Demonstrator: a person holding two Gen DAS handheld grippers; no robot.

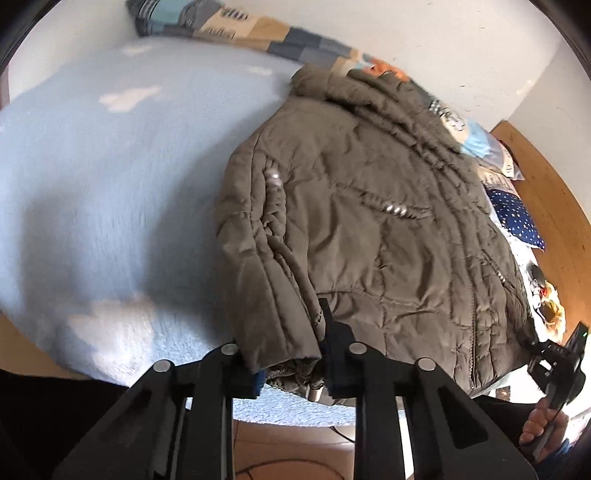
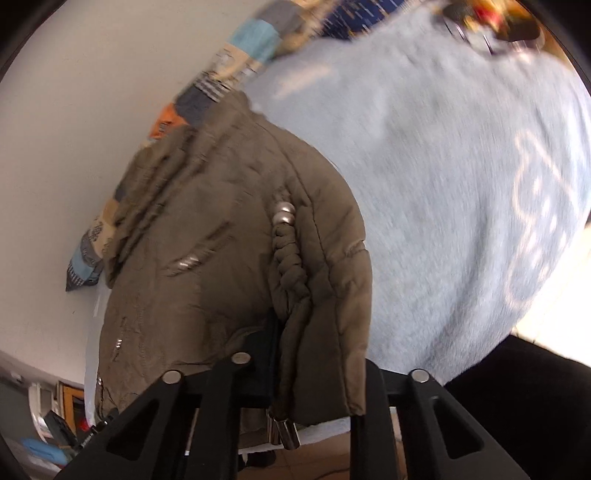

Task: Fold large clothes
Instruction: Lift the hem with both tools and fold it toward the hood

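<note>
An olive-brown quilted jacket (image 1: 369, 221) lies on a light blue fleece blanket (image 1: 110, 184), hood toward the wall. My left gripper (image 1: 291, 354) is shut on the jacket's sleeve cuff and hem at the near edge of the bed. In the right wrist view the same jacket (image 2: 207, 258) hangs from my right gripper (image 2: 295, 369), which is shut on a sleeve cuff and hem, with a metal cord end (image 2: 284, 432) dangling below. The right gripper also shows at the far right of the left wrist view (image 1: 554, 362).
A patchwork cover (image 1: 229, 29) lies along the white wall behind the bed. A dotted blue pillow (image 1: 517, 218) and small items sit at the right on a wooden surface (image 1: 550, 206). The blanket (image 2: 443, 184) spreads to the right of the jacket.
</note>
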